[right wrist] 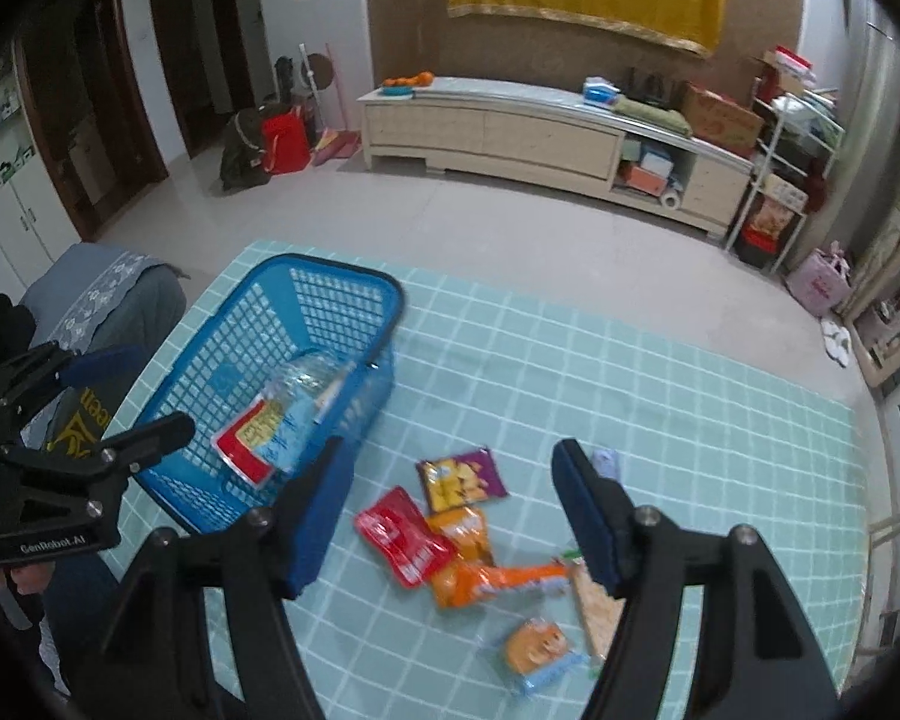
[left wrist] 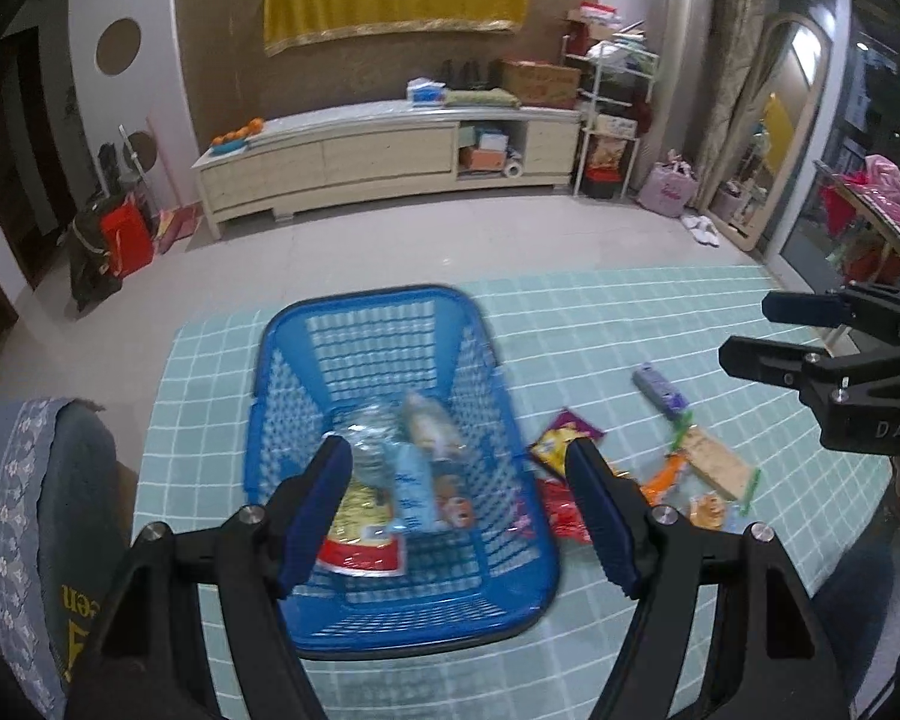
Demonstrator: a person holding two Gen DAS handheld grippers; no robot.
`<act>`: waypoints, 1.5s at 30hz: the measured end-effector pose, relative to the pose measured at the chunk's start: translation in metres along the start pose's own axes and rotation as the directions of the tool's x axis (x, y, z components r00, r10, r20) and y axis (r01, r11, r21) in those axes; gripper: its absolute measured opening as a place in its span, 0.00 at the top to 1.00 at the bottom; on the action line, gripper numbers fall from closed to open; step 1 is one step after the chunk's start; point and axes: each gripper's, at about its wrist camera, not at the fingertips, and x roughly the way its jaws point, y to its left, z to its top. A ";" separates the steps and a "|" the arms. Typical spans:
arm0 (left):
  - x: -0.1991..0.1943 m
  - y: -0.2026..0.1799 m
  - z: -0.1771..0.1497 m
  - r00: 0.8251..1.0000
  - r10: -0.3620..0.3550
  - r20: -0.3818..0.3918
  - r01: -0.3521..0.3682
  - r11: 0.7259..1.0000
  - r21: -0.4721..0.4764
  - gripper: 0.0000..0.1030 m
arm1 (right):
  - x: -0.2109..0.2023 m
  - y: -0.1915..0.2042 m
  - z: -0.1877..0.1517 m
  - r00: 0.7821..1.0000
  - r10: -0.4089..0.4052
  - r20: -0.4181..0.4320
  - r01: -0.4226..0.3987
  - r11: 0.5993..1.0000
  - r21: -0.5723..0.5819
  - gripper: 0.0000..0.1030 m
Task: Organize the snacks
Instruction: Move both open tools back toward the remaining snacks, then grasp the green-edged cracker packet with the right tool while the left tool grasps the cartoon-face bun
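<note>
While both grippers, left [left wrist: 459, 504] and right [right wrist: 450, 516], hang wide and empty, snacks [right wrist: 444, 531] lie under the right one beside the basket [right wrist: 354, 282] on the checked table [right wrist: 690, 420].

Dim, cool indoor light; both fisheye views bend strongly and darken toward every corner. Motion blur smears the blue basket [left wrist: 390, 354] at six o'clock.

One blue basket [right wrist: 342, 288]; seven snack packets [right wrist: 459, 480] loose on table; two tongs [right wrist: 450, 516].
</note>
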 end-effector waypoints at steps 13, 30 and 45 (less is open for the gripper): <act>0.012 -0.065 -0.003 0.998 -0.065 0.011 0.064 0.996 0.056 0.19 | -0.016 -0.064 -0.047 0.999 -0.030 -0.021 0.032 0.994 0.107 0.29; 0.078 -0.140 -0.044 0.984 -0.089 -0.156 0.106 0.989 0.103 0.19 | 0.025 -0.117 -0.114 0.993 0.002 -0.119 0.012 0.993 0.114 0.29; 0.136 -0.177 -0.081 0.951 -0.101 -0.291 0.137 0.985 0.105 0.19 | 0.119 -0.144 -0.157 0.962 0.032 -0.270 -0.026 0.999 0.025 0.29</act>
